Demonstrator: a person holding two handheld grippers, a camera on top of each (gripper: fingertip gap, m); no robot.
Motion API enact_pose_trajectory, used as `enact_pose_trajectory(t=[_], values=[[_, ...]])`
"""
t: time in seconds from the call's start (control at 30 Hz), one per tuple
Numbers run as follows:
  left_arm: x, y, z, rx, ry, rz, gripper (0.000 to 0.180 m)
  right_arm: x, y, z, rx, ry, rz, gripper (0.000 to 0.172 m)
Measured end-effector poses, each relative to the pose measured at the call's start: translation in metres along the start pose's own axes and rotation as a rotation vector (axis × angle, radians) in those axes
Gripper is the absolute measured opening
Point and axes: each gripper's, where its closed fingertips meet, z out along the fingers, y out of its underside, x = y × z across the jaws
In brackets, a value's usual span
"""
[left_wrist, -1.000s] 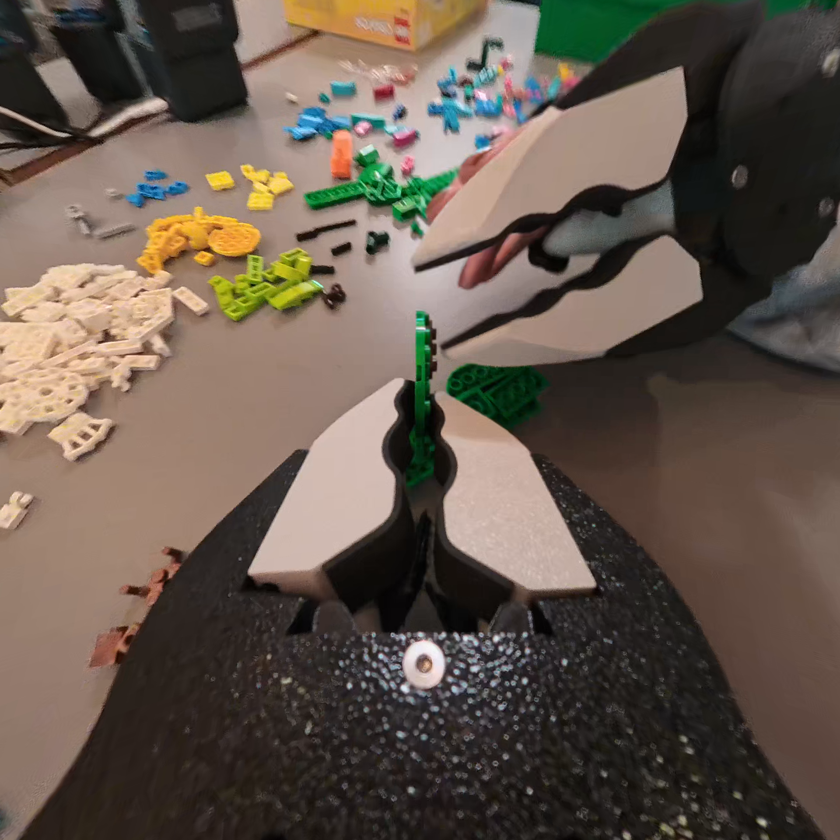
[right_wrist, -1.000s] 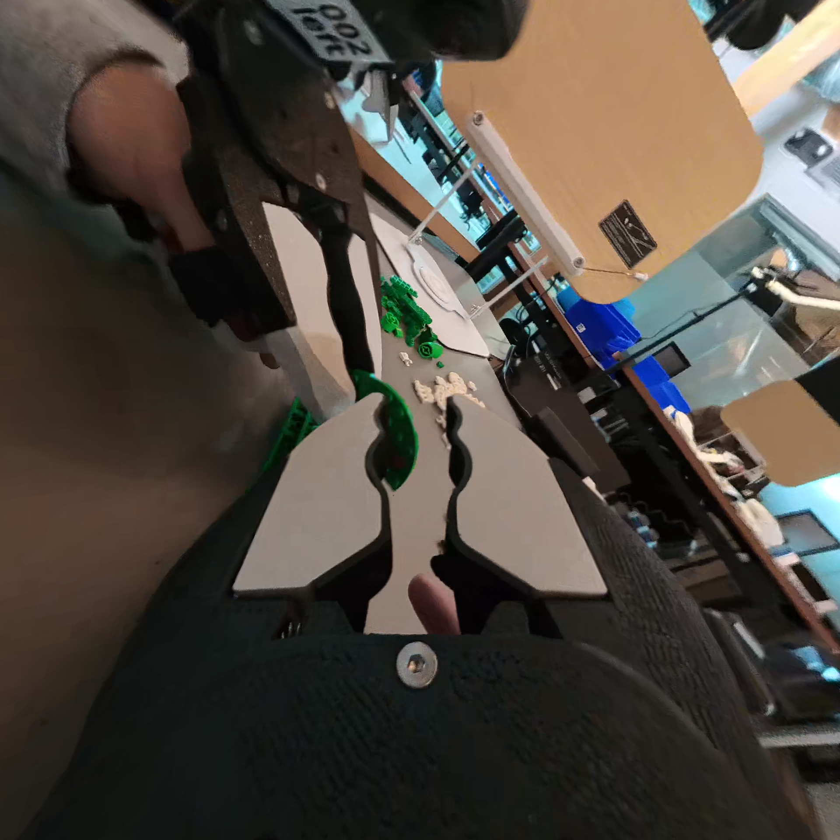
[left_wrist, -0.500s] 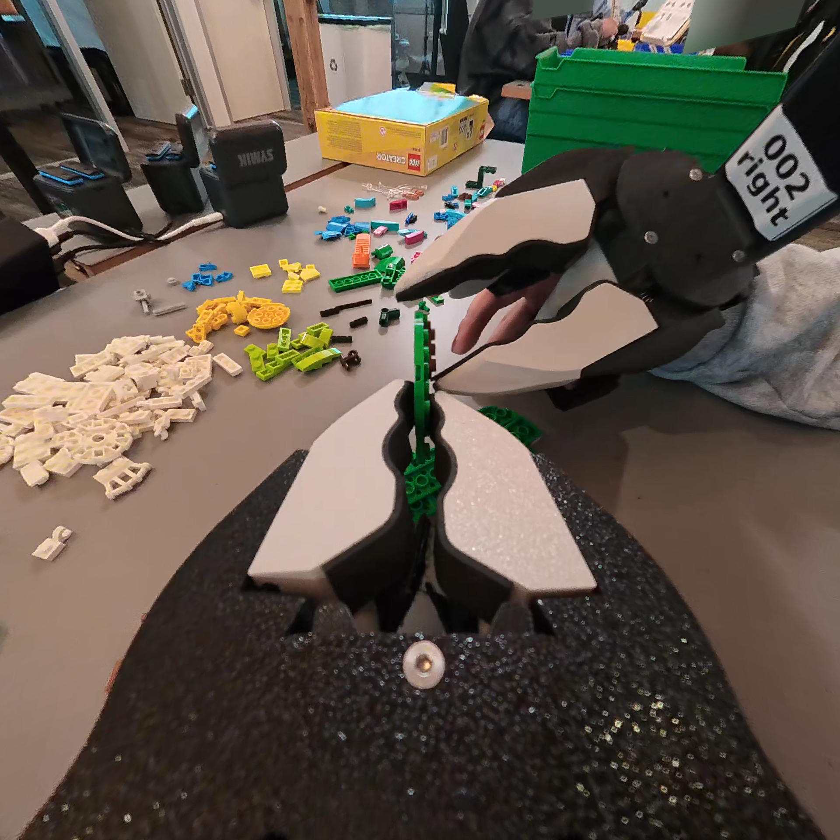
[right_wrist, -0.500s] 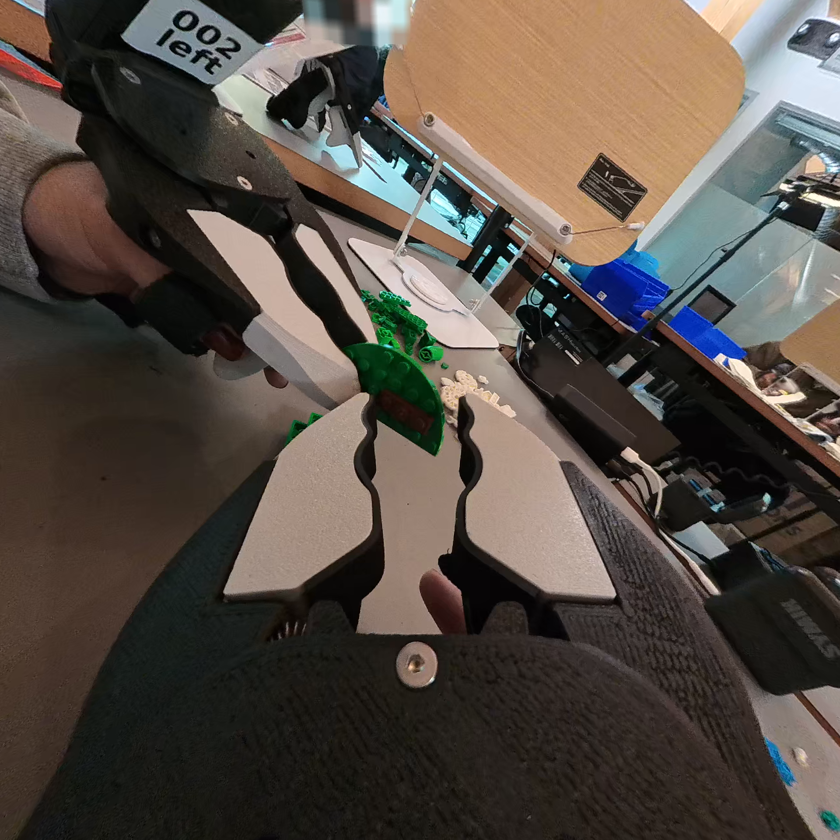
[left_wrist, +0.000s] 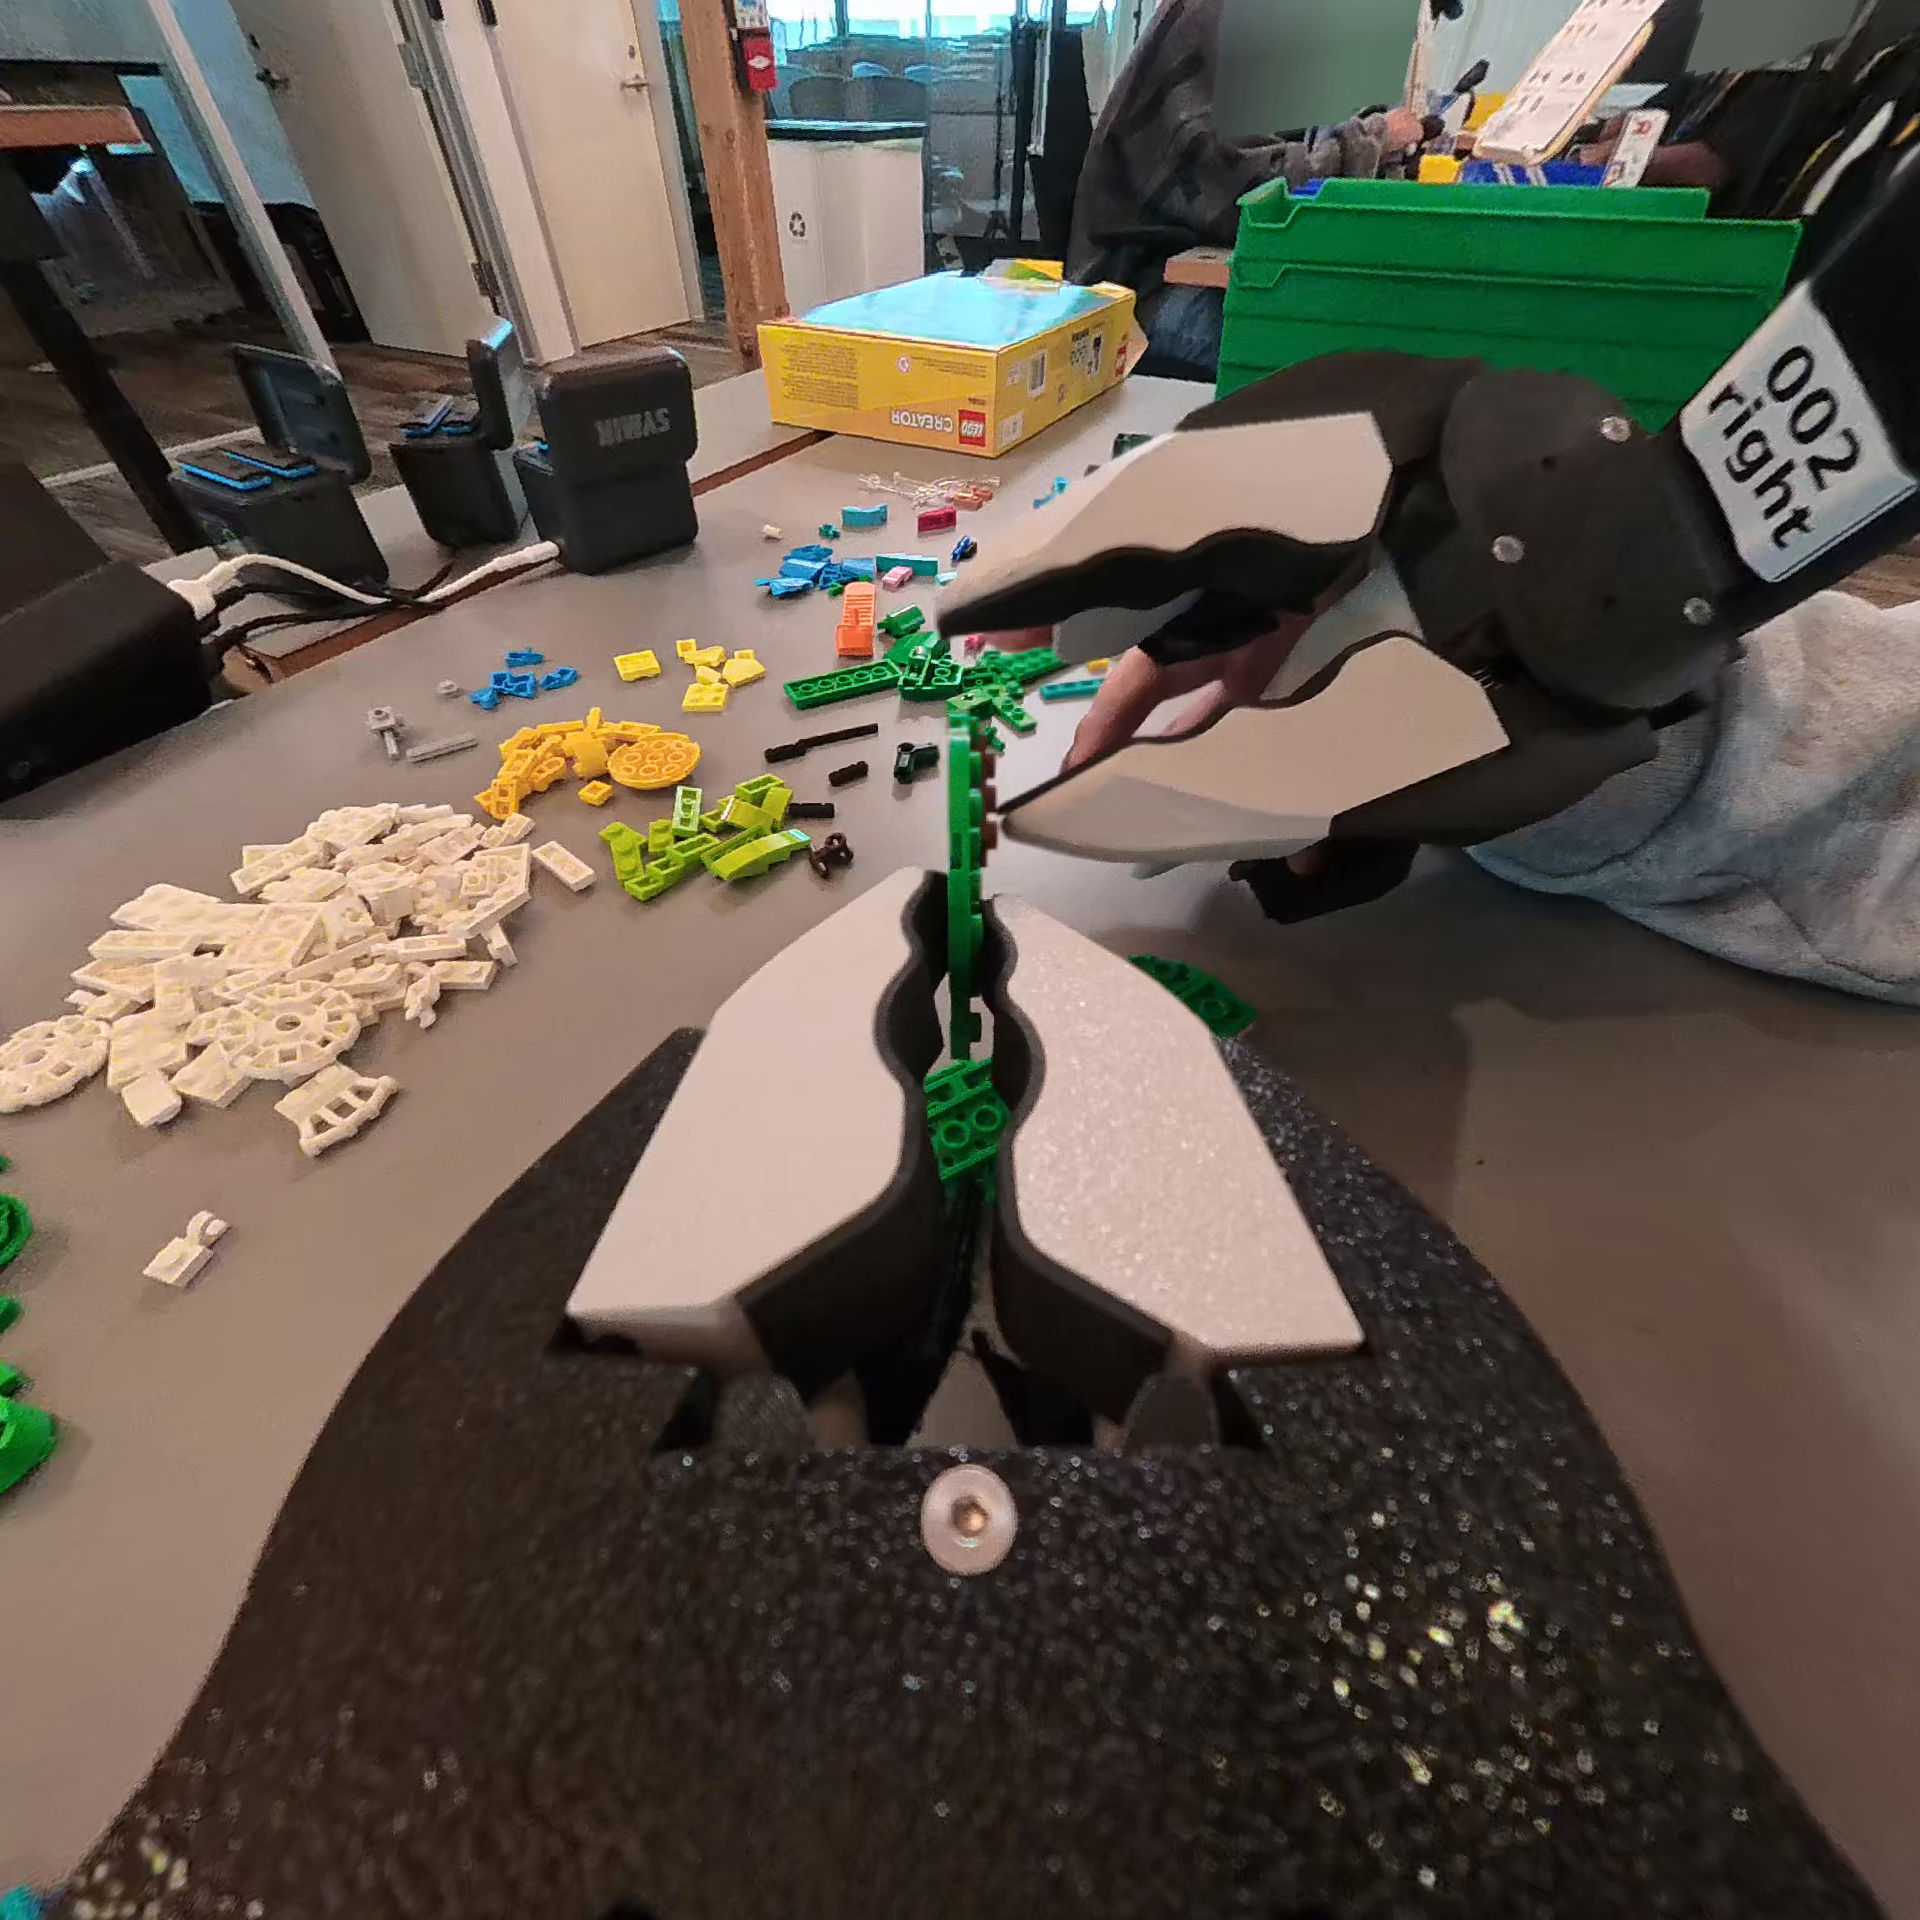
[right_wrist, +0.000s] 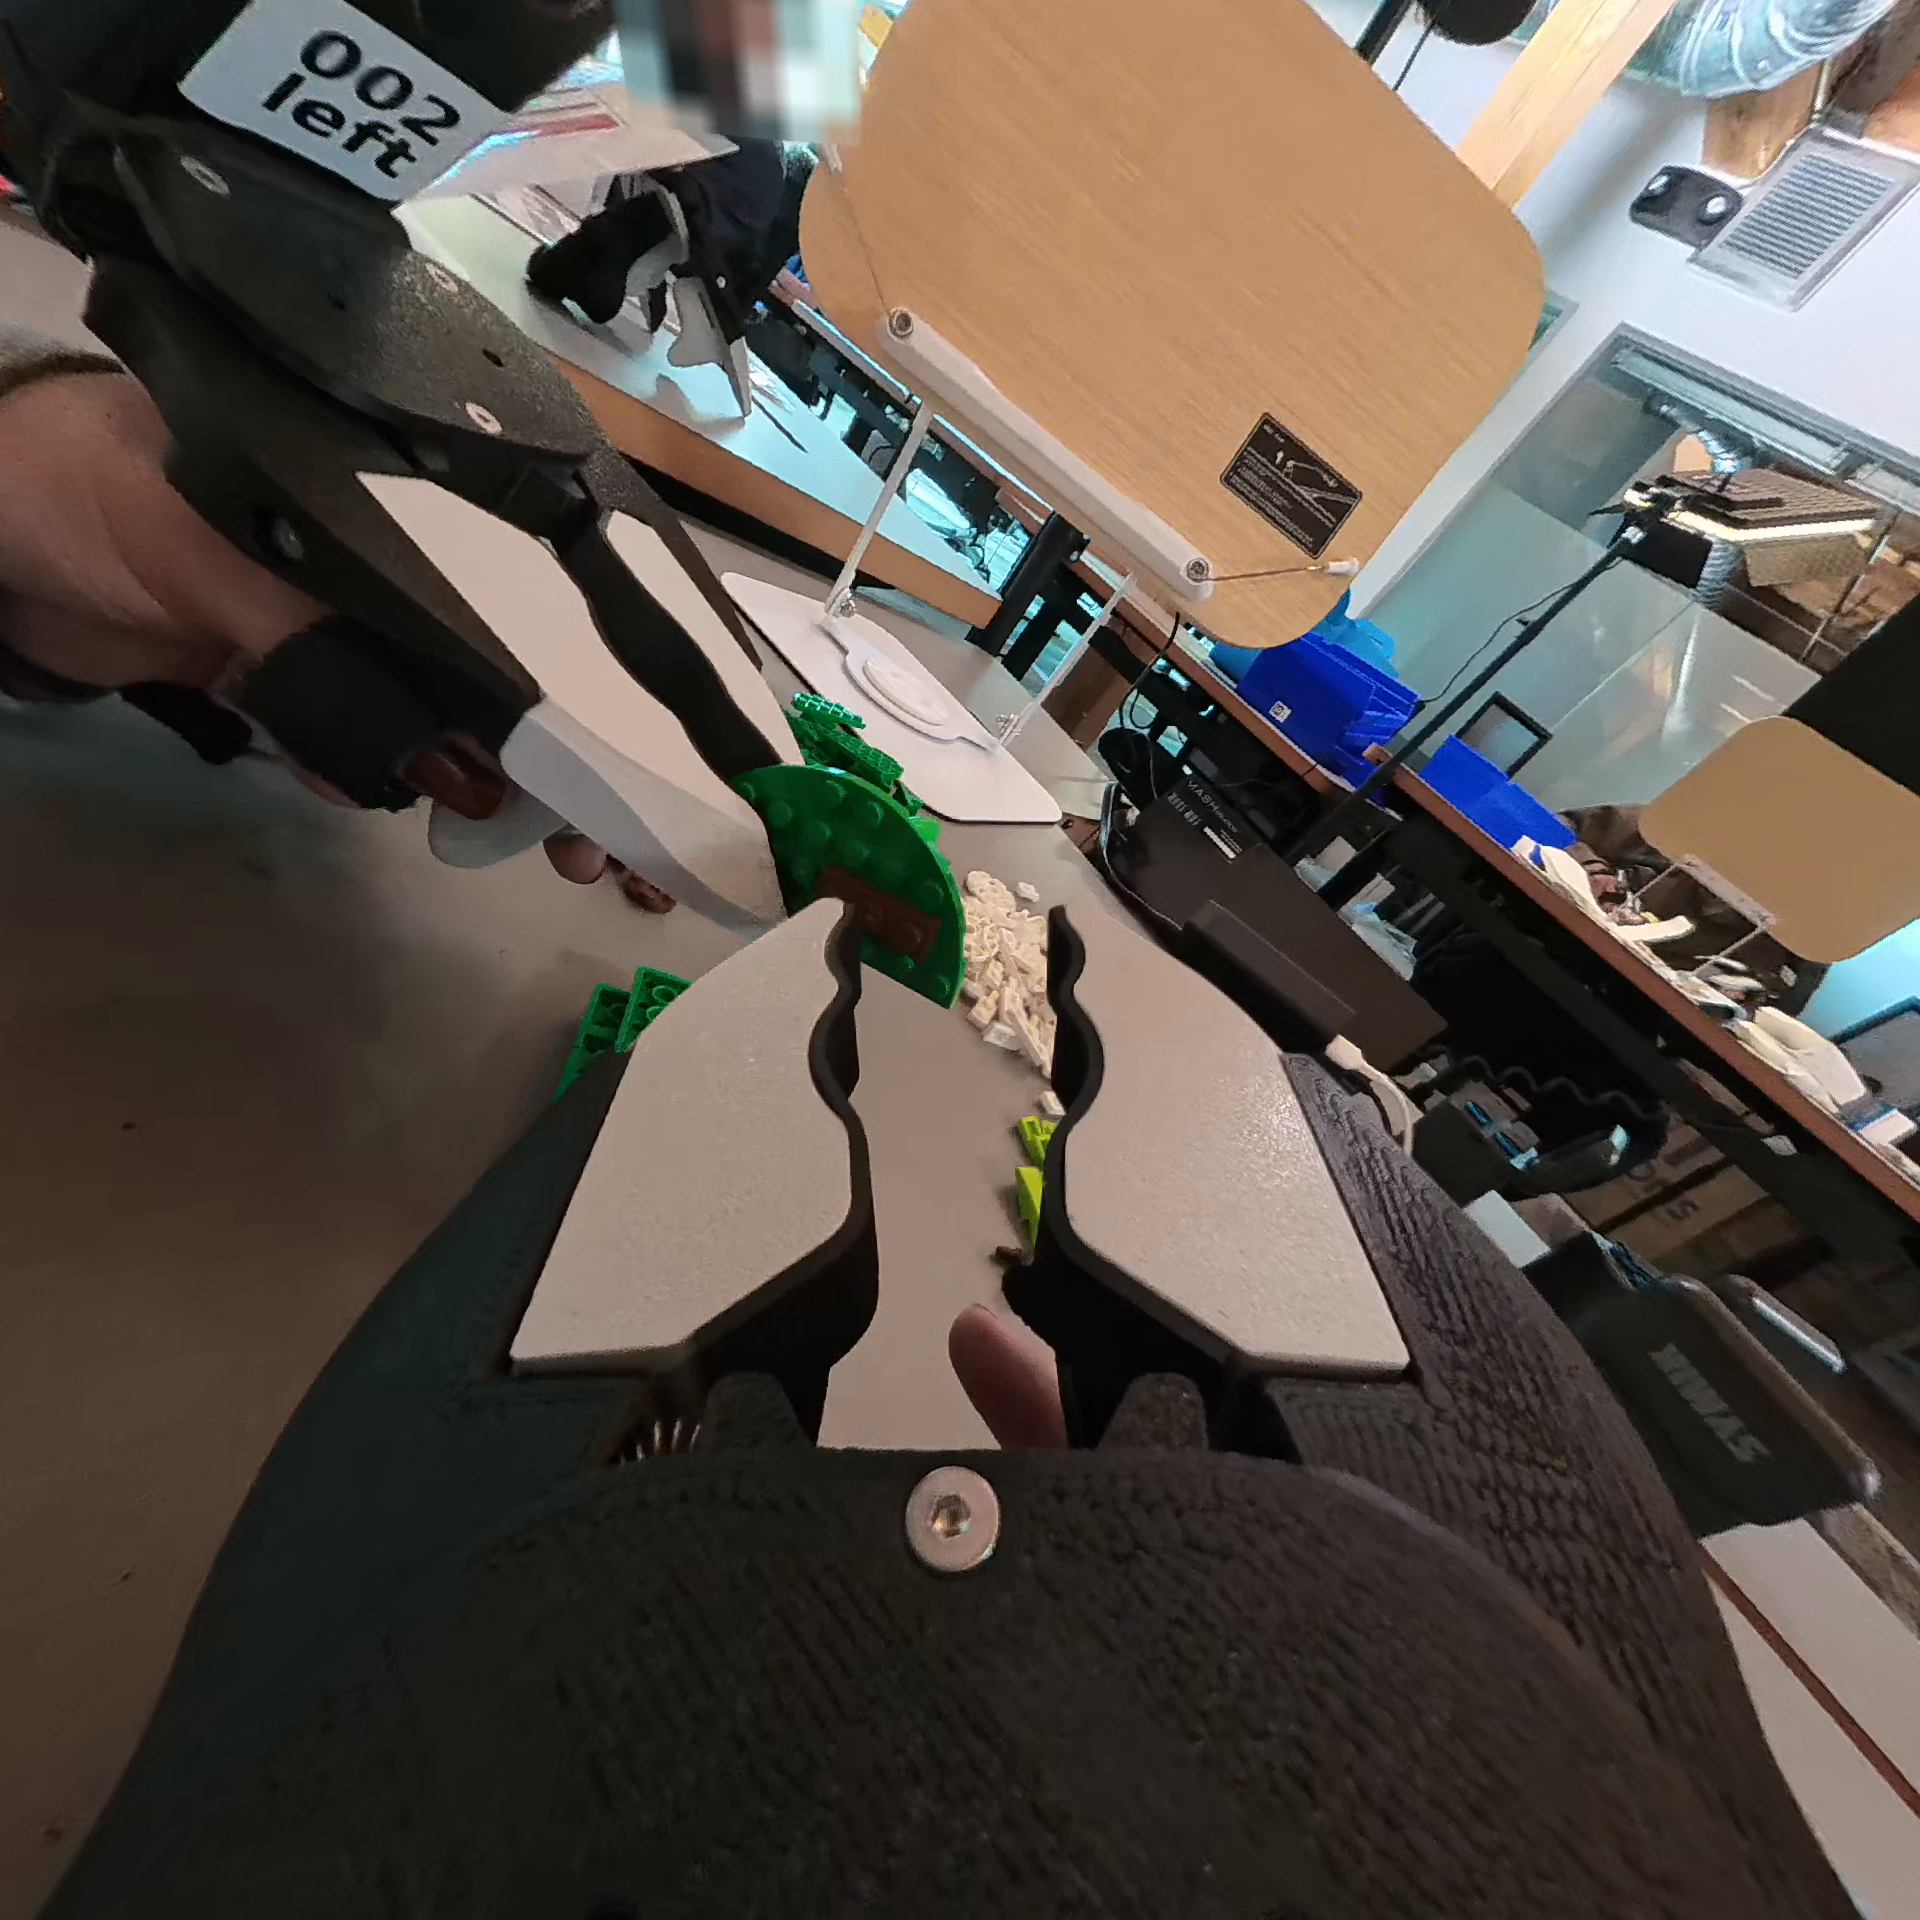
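Left wrist view: left gripper (left_wrist: 961, 914) clamps green half-round plate (left_wrist: 964, 831) edge-on above grey table (left_wrist: 1558, 1195); right gripper (left_wrist: 977, 717) spread beside it, empty. White bricks (left_wrist: 260, 977) lie left. Right wrist view alone shows plate's brown brick (right_wrist: 888, 920).

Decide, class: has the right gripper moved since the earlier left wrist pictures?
Cannot tell: the right gripper keeps its fingertip beside the green plate held by the left gripper, but the camera itself tilted, shifting the brick piles.
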Motion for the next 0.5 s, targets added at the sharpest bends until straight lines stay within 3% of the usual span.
enact_pose_trajectory(t=[0.5], values=[[0.009, -0.003, 0.0009, 0.019, 0.027, 0.045, 0.005, -0.0102, -0.0021, -0.0001, 0.029, -0.077, 0.105, 0.033]])
